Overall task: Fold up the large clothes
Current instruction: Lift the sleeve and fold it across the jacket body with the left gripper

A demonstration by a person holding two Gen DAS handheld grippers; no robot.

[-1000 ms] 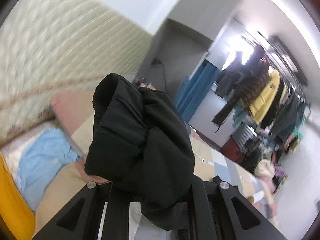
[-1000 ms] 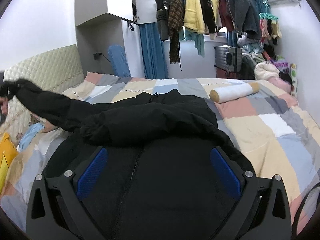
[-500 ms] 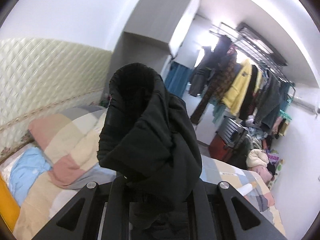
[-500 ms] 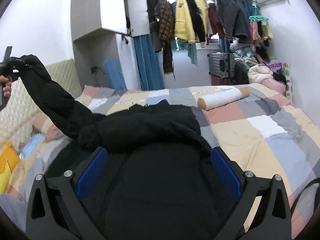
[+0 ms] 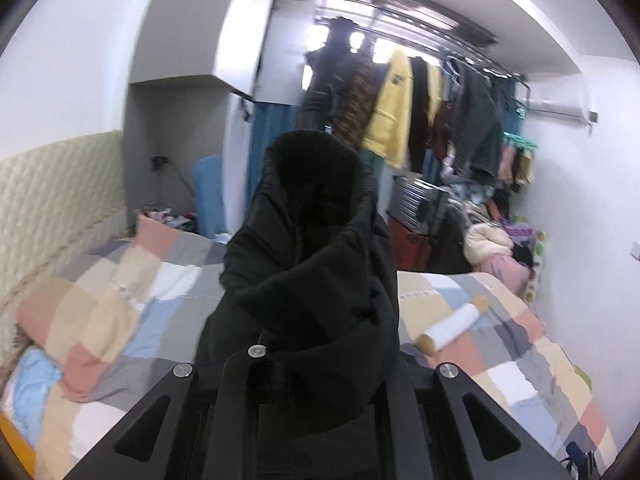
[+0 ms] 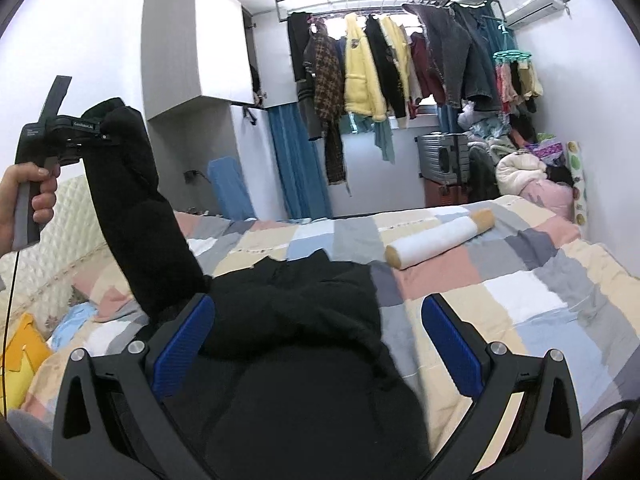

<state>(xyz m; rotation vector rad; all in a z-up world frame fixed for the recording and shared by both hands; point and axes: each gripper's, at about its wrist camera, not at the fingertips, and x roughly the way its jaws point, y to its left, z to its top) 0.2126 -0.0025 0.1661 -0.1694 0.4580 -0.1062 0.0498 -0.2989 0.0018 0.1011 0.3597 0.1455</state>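
Observation:
A large black padded jacket [image 6: 304,344] lies on the patchwork bed [image 6: 520,292]. My left gripper [image 6: 98,130] is shut on the jacket's sleeve cuff [image 5: 316,216] and holds the sleeve [image 6: 136,216] high above the bed's left side. In the left wrist view the bunched cuff covers the fingers. My right gripper [image 6: 316,340] is open, its blue pads [image 6: 184,340] spread over the jacket's body, holding nothing.
A white and tan bolster roll [image 6: 436,240] lies across the bed behind the jacket. A quilted headboard [image 5: 56,200] and pillows [image 6: 24,360] are at the left. A rack of hanging clothes [image 6: 384,76], a suitcase [image 6: 440,156] and piled bedding [image 6: 524,172] stand at the far wall.
My left gripper has lifted the sleeve from low over the bed's left edge to high in the air and swung to face the room. The right gripper has risen slightly over the jacket.

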